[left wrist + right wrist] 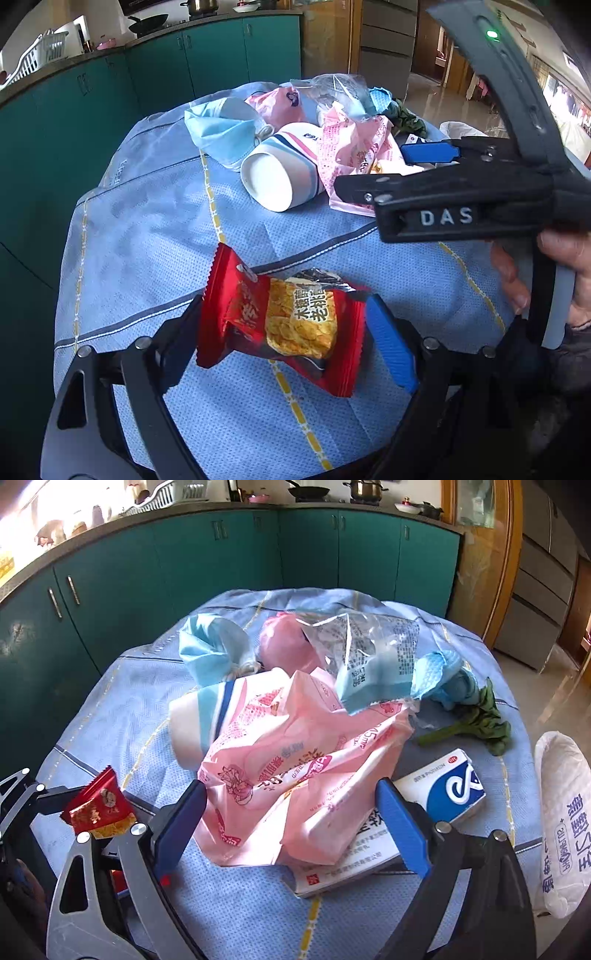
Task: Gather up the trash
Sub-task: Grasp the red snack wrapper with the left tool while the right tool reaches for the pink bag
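**Both claws released over the trash on the table**

The left claw [284, 302] stands wide with a red snack packet [280, 325] between its fingers. The packet's ends reach both pads, but it looks uncrushed, so the claw reads as released rather than clenched. The packet sits at the near edge of the table, over the blue cloth [155, 221].

The right claw [290, 784] is also spread wide. Its fingers flank the near end of a crumpled pink bag [288, 760] without squeezing it. That bag lies in the middle of the table, partly over a paper cup [195, 723] on its side and over a flat box [351, 864].

A clear wrapper [369, 646] rests on the far part of the pink bag. A blue mask [214, 646] lies beyond the cup. To the right are a blue-and-white box [447, 786], a sprig of greens [476, 720] and, at the table's edge, a white bag [565, 812].

A hand [565, 273] grips the right claw's handle.
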Demonstrator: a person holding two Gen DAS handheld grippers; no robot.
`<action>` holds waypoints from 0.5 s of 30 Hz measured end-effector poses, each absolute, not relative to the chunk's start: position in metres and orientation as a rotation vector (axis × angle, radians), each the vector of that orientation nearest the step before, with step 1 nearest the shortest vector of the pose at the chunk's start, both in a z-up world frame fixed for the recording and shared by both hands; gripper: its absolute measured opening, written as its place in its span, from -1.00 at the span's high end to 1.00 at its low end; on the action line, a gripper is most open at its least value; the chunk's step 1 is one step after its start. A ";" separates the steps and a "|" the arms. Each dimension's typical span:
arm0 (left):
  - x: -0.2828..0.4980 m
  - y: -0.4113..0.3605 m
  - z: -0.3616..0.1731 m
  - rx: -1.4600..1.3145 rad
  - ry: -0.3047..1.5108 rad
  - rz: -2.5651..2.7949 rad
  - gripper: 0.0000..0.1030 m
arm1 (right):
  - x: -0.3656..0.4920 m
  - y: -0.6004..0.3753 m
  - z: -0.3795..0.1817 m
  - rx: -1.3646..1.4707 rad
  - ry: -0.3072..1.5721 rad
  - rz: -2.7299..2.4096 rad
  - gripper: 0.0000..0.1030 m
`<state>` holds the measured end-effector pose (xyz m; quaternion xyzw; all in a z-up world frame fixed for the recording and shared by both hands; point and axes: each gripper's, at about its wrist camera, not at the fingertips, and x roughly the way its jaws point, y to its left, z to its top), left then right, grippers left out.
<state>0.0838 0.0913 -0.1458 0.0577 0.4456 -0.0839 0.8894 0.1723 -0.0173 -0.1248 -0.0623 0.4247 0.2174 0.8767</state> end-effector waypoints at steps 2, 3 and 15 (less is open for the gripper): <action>0.086 0.090 -0.147 0.118 0.927 -0.175 -0.69 | 0.168 -0.019 -0.123 -0.133 0.883 0.481 -0.35; 0.086 0.090 -0.147 0.118 0.926 -0.176 -0.69 | 0.166 -0.020 -0.122 -0.136 0.885 0.492 -0.22; 0.090 0.090 -0.148 0.131 0.929 -0.153 -0.74 | 0.132 -0.071 -0.096 -0.053 0.849 0.535 0.57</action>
